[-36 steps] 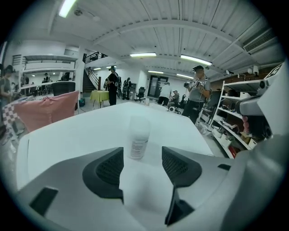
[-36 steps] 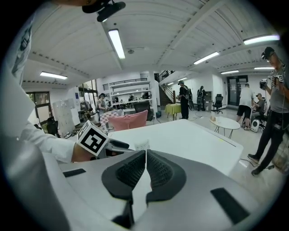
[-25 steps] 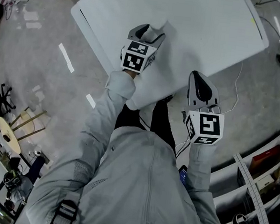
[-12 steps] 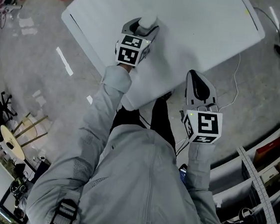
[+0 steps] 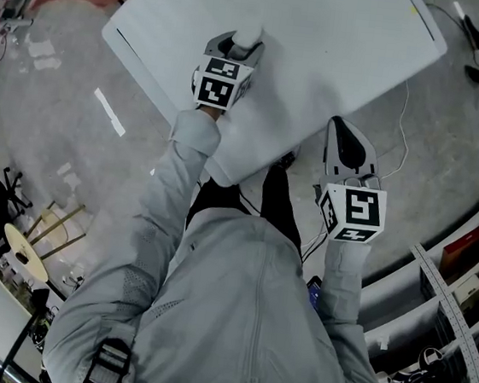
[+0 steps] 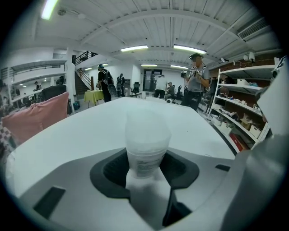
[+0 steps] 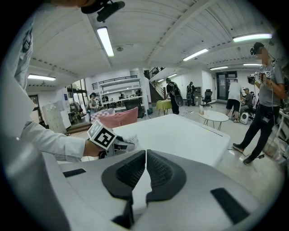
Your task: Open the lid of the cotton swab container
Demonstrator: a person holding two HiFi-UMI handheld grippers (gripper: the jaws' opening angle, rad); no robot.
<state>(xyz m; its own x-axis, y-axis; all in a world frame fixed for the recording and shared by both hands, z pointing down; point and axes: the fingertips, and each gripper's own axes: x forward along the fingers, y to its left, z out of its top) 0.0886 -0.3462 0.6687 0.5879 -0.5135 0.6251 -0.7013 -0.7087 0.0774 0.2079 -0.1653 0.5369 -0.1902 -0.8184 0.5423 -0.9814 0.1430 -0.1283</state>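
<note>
A small translucent cotton swab container [image 5: 250, 34] with a white label stands upright with its lid on, on the white table [image 5: 351, 44], near the table's left part. My left gripper [image 5: 245, 44] reaches over it, and its jaws are closing. In the left gripper view the container [image 6: 146, 140] stands between the dark pads [image 6: 113, 169], which lie close beside its lower sides without clearly squeezing it. My right gripper [image 5: 346, 137] hovers at the table's near edge, shut and empty. The right gripper view shows its pads [image 7: 131, 169] pressed together, with the left gripper [image 7: 118, 145] far off to the left.
Behind the table are a pink cloth [image 6: 36, 117], storage shelves [image 6: 244, 117] at the right and a person [image 6: 196, 83] standing. A cable [image 5: 405, 132] hangs by the table's right edge. Another person [image 7: 264, 103] and a small round table [image 7: 216, 116] are at the right.
My left gripper has moved forward over the table until the container sits between its jaws. The right gripper has stayed near the table edge.
</note>
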